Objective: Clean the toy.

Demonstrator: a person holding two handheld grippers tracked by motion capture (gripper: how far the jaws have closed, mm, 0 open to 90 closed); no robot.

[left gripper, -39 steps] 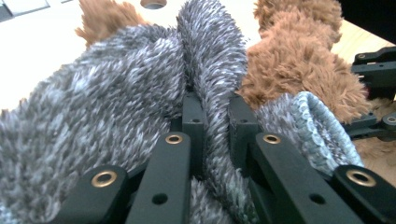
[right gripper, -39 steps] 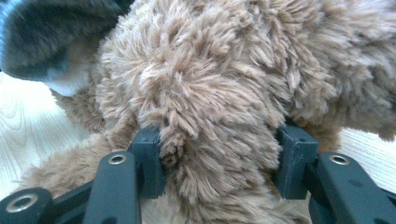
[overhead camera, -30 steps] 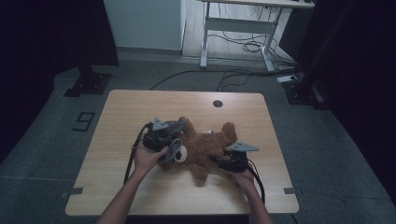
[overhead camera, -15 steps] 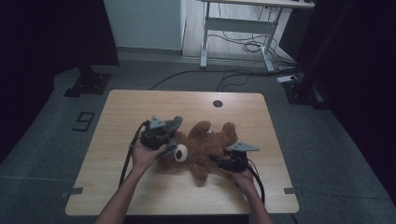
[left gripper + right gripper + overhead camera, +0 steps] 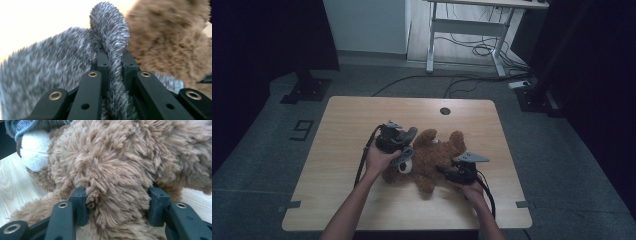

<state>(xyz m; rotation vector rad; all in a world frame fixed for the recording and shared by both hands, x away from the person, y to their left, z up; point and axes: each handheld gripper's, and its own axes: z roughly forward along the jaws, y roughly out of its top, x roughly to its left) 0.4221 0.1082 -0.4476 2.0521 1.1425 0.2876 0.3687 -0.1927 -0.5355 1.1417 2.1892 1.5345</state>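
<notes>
Our left tool point(image 5: 113, 72) pinches a fold of the grey knit hat point(image 5: 55, 65) at the teddy bear point(image 5: 434, 157)'s head; our right tool point(image 5: 117, 207) clamps its plush body on the counter point(image 5: 342, 130). Pulling harder, we risk the thin fold slipping free or dragging the bear.

A brown teddy bear point(image 5: 434, 160) lies on the wooden table point(image 5: 342, 125); both grippers point(image 5: 404, 152) point(image 5: 451, 172) hold it.

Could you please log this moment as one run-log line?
left gripper: shut on grey hat | right gripper: shut on teddy bear | bear: lying on table
</notes>
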